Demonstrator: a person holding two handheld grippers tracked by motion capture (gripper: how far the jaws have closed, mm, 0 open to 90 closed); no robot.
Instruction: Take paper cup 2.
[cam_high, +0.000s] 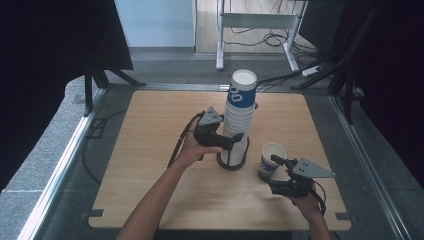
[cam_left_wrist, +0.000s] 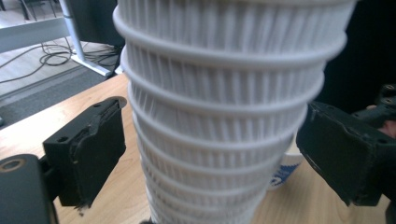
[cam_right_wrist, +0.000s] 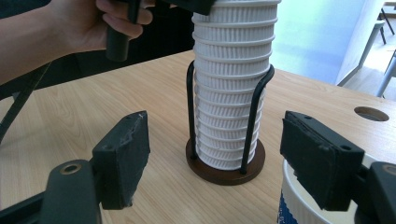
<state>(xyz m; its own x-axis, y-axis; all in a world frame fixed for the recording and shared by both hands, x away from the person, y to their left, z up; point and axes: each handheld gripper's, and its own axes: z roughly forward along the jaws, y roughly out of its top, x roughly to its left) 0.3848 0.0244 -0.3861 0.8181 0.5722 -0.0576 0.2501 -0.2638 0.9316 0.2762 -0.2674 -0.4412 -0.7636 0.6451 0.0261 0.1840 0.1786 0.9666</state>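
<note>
At the centre of the high view we see a tall stack of ribbed white paper cups, its top cup banded in blue, standing in a holder with a round dark base and thin black wire uprights. The wooden table is pale with rounded corners, and bare board lies toward the lower left. Our left gripper reaches in level from the left, its jaws apart on either side of the stack, pads off the ribs. Lower right, our right gripper rests low, jaws spread wide, just beside a single white cup with blue print.
</note>
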